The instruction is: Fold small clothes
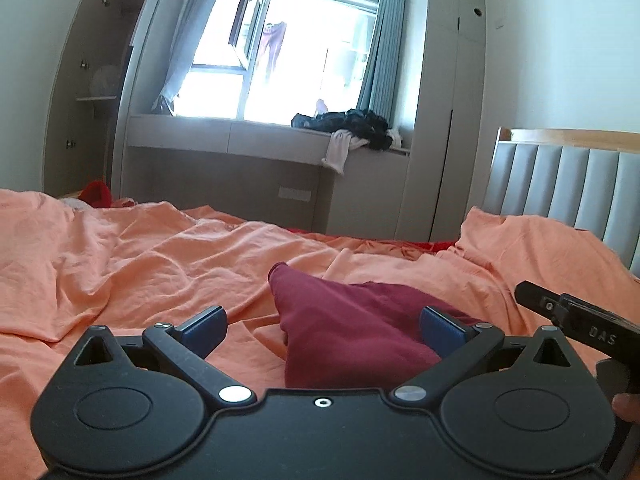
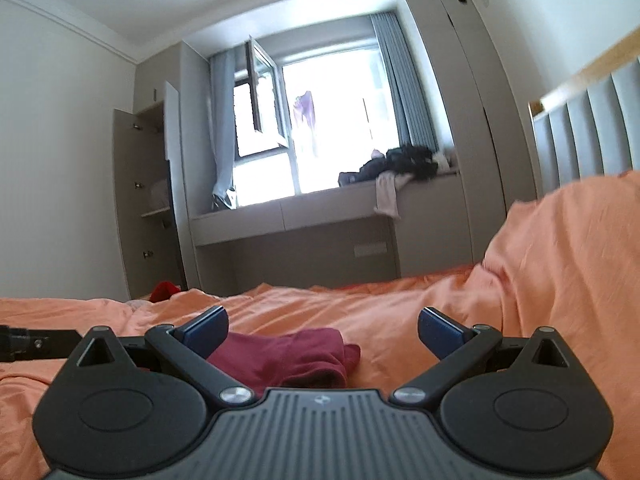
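Looking at a maroon garment (image 1: 352, 332) bunched on the orange bed sheet (image 1: 140, 264), just ahead of both tools. Left tool (image 1: 323, 322) and right tool (image 2: 322, 330) gaping wide, holding nothing. Best to pinch opposite edges, then fold flat.

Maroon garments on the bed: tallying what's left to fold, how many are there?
1. The maroon garment lies on the orange bedsheet ahead of both open hand-held grippers; others may be hidden.
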Action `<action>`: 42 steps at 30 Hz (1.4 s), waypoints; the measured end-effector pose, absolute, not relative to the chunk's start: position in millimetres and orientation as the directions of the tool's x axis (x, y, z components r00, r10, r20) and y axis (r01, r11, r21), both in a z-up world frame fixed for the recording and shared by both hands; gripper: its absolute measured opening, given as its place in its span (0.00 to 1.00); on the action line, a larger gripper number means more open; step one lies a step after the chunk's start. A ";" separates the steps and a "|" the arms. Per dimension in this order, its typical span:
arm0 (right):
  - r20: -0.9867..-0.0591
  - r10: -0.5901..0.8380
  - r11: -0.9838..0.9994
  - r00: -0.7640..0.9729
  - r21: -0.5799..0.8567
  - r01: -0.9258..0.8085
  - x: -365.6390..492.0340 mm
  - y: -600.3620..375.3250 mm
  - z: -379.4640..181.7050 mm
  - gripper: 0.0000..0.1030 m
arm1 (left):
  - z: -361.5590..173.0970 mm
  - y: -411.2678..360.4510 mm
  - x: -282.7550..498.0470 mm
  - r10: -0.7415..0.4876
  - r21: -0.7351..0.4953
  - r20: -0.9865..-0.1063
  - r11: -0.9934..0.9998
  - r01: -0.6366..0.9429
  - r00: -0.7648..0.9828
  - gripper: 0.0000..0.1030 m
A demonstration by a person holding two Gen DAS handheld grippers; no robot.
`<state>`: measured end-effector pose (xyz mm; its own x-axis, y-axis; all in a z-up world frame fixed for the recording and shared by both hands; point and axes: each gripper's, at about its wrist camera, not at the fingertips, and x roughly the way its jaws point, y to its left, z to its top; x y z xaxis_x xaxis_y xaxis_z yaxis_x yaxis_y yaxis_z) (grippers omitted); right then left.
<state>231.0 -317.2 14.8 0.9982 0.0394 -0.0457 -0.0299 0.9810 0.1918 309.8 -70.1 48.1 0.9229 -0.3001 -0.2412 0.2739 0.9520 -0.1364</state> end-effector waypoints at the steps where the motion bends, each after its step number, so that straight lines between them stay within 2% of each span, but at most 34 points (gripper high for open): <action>1: -0.032 0.039 0.982 0.999 0.187 -0.032 224.4 -316.4 16.2 1.00 | 49.1 -70.7 305.7 -0.298 -0.130 -0.234 0.953 0.274 0.925 0.99; 13: 0.079 0.018 0.989 0.997 0.148 -0.029 149.0 -301.2 17.6 1.00 | 56.5 -70.3 245.5 -0.278 -0.056 -0.173 0.960 0.273 0.945 0.99; 22: 0.070 0.024 0.990 0.997 0.138 -0.034 107.8 -292.6 7.6 1.00 | 52.2 -57.6 195.6 -0.242 -0.005 -0.147 0.970 0.244 0.959 0.99; 30: 0.034 0.021 0.992 0.999 0.126 -0.025 83.6 -287.9 -4.5 1.00 | 36.4 -50.8 172.9 -0.249 -0.026 -0.188 0.968 0.248 0.950 1.00; 37: -0.010 0.037 0.992 0.999 0.119 -0.035 77.2 -279.5 -14.0 1.00 | 12.1 -50.1 176.2 -0.265 -0.039 -0.278 0.963 0.265 0.923 1.00; 42: -0.040 0.040 0.995 0.998 0.089 -0.036 78.6 -274.7 -18.9 1.00 | 7.2 -43.2 182.2 -0.255 -0.064 -0.293 0.967 0.247 0.922 1.00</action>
